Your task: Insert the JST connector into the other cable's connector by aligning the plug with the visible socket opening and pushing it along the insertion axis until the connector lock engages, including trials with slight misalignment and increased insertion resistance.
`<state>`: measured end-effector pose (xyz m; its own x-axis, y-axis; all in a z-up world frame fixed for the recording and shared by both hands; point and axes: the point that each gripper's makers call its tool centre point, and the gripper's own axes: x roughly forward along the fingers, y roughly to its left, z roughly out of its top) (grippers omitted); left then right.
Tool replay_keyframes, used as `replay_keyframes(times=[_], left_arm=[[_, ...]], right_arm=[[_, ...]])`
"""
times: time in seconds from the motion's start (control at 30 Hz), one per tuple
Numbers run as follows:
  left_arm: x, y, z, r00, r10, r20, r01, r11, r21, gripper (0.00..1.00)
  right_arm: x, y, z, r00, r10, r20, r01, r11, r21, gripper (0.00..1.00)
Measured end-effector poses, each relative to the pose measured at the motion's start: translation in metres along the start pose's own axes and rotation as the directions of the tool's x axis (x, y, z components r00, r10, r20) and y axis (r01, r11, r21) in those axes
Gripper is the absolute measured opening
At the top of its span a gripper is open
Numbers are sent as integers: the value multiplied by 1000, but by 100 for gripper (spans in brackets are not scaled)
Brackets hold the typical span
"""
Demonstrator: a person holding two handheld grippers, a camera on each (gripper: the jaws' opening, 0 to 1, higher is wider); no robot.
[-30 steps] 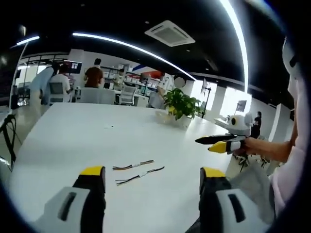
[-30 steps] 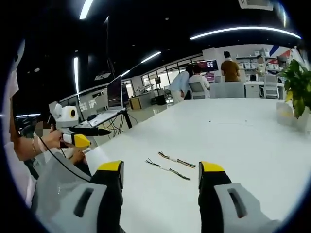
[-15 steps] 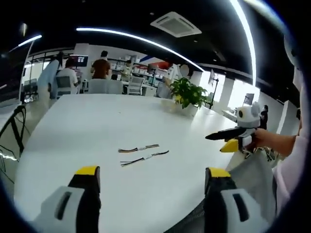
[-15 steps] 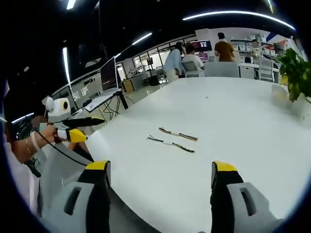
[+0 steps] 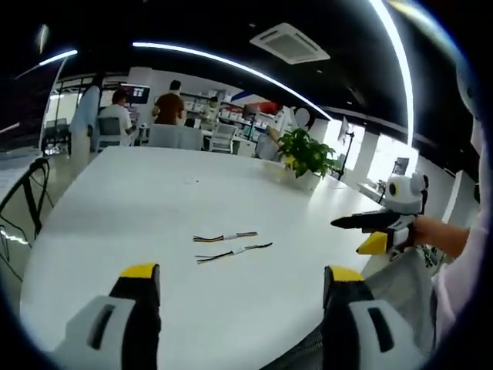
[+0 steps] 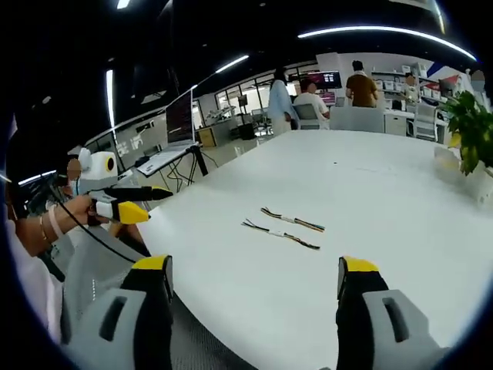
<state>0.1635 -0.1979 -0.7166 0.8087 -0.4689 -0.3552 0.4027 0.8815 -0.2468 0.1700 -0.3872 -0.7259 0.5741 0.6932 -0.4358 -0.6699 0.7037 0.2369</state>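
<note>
Grey tool (image 5: 239,324) bodies with slotted black jaws, yellow tips, bracelet on wrist (image 6: 45,228)

White table (image 5: 115,216), potted plant (image 5: 306,158)

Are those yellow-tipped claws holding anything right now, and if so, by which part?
Nothing is held. The left gripper and the right gripper are both open and empty, and the two cables lie untouched on the white table.

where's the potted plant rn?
The potted plant stands at the white table's far right edge in the left gripper view, well beyond the two cables. In the right gripper view it sits at the far right edge.
</note>
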Motion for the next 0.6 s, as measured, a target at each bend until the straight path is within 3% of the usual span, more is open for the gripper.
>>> replay_keyframes(times=[0.3, 0.6], left_arm=[[-1, -1, 4, 1000, -10, 26, 9, 1000, 19, 85], [-1, -6, 4, 999, -27, 18, 26, 999, 24, 85]], right_arm=[[-3, -4, -10, 999, -34, -18, 34, 999, 8, 90], [-4, -11, -13, 998, -67, -16, 67, 998, -9, 89]])
